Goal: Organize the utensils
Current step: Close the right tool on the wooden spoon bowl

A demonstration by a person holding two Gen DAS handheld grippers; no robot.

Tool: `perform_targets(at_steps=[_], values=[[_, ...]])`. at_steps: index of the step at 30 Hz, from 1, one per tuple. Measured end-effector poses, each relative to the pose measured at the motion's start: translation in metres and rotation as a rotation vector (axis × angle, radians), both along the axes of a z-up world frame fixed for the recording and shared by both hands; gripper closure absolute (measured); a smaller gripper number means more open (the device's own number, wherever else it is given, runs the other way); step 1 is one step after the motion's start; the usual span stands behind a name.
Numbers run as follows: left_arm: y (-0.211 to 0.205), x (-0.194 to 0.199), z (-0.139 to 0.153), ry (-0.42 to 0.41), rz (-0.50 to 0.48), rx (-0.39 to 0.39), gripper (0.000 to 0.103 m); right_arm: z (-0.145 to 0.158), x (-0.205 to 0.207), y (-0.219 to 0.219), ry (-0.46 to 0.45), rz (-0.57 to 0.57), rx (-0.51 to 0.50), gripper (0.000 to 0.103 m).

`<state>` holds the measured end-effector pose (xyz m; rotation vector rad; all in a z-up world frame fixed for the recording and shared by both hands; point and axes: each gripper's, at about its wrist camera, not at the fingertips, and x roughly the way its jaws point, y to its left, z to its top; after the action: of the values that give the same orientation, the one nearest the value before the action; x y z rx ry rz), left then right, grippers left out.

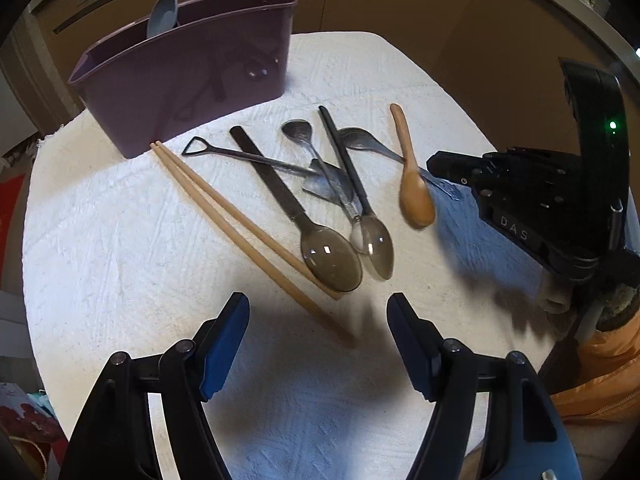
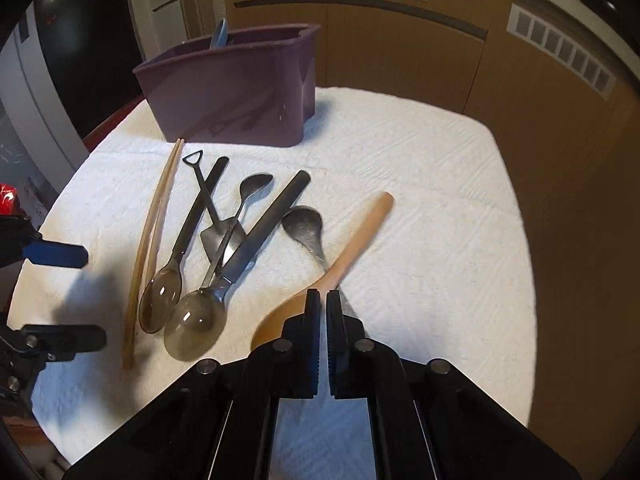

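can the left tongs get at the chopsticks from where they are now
Probably yes. The left tongs are open just above the near tips of the chopsticks, with only bare towel between. The big smoky spoon lies over one stick.

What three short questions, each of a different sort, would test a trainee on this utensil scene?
1. True or false: the left hand-held gripper is open.
2. What stands inside the purple caddy? A) a blue spoon B) a fork C) a whisk
3. Fill in: ___ chopsticks lie on the white towel.
Key: 1 true; 2 A; 3 two.
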<state>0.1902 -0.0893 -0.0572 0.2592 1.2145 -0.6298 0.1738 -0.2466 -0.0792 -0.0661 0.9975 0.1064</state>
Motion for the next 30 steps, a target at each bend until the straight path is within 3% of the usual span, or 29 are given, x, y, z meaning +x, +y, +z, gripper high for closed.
perform_targets(at_steps=[3,6,8,10,15,17,22,24,26,30], values=[[-0.008,-0.001,0.002,-0.005,-0.013,-0.003,0.035,0.005,-0.004,-0.011,0.007,-0.022,0.021,0.099],[-0.008,0.000,0.002,-0.017,-0.003,0.001,0.035,0.001,-0.009,-0.019,0.072,-0.039,0.140,0.091],[-0.002,0.000,0.002,-0.029,0.014,0.009,0.035,-0.007,-0.011,-0.022,0.128,-0.079,0.220,0.064],[0.006,0.003,0.000,-0.036,0.030,0.008,0.035,-0.017,-0.012,-0.024,0.153,-0.154,0.304,0.055],[0.032,0.012,-0.005,-0.049,0.090,-0.006,0.034,-0.021,-0.004,-0.013,0.084,-0.294,0.309,0.054],[0.043,0.017,-0.008,-0.036,0.114,-0.026,0.034,-0.022,0.005,0.000,0.057,-0.322,0.238,0.053],[0.063,0.020,-0.011,-0.016,0.154,-0.070,0.034,-0.026,0.012,0.037,0.012,-0.246,-0.029,0.055],[0.068,0.021,-0.014,-0.009,0.163,-0.072,0.034,-0.025,0.010,0.039,0.016,-0.205,-0.040,0.060],[0.070,0.019,-0.014,-0.005,0.162,-0.072,0.034,-0.022,0.006,0.034,0.031,-0.175,-0.043,0.072],[0.063,0.015,-0.014,-0.009,0.146,-0.067,0.034,-0.020,-0.009,0.017,0.048,-0.156,-0.021,0.072]])
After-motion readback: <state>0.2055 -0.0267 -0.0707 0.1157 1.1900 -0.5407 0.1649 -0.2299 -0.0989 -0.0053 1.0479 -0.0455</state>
